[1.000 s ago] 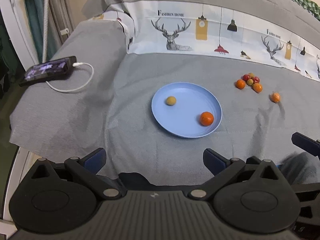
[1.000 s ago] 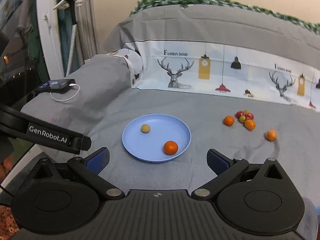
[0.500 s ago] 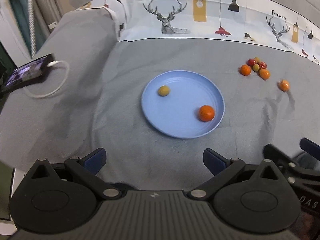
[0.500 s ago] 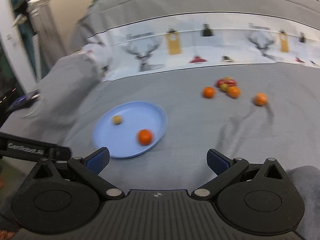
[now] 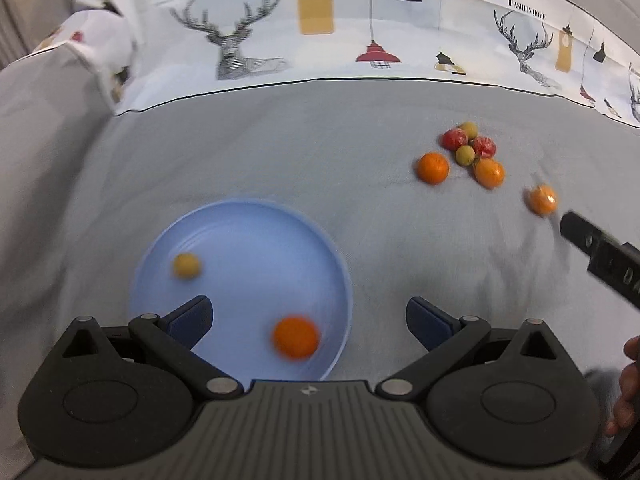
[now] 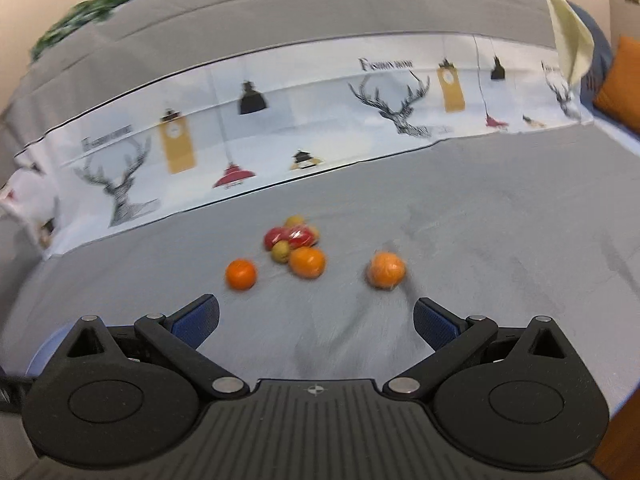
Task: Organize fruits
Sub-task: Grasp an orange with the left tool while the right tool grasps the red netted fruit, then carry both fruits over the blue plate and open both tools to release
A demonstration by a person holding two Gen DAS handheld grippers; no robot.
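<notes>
A light blue plate [image 5: 248,224] lies on the grey bedspread, holding a small yellow fruit [image 5: 186,265] and an orange [image 5: 296,337]. My left gripper [image 5: 309,318] hangs open just above the plate's near right part, empty. Further right lies a cluster of oranges, red and green fruits [image 5: 466,155], with one orange [image 5: 542,199] apart. In the right wrist view the same cluster [image 6: 294,246] and the lone orange [image 6: 386,269] lie just ahead of my right gripper [image 6: 316,316], which is open and empty. A sliver of the plate [image 6: 48,347] shows at the left edge.
A white band printed with deer and lamps [image 5: 320,28] crosses the bedspread behind the fruit. The other gripper's black body [image 5: 600,256] and a hand [image 5: 628,384] enter the left wrist view at the right. An orange cushion [image 6: 620,80] sits far right.
Both grippers have moved forward and to the right. The left now hovers over the plate, the right faces the fruit cluster. The phone has left the view. No fruit has moved.
</notes>
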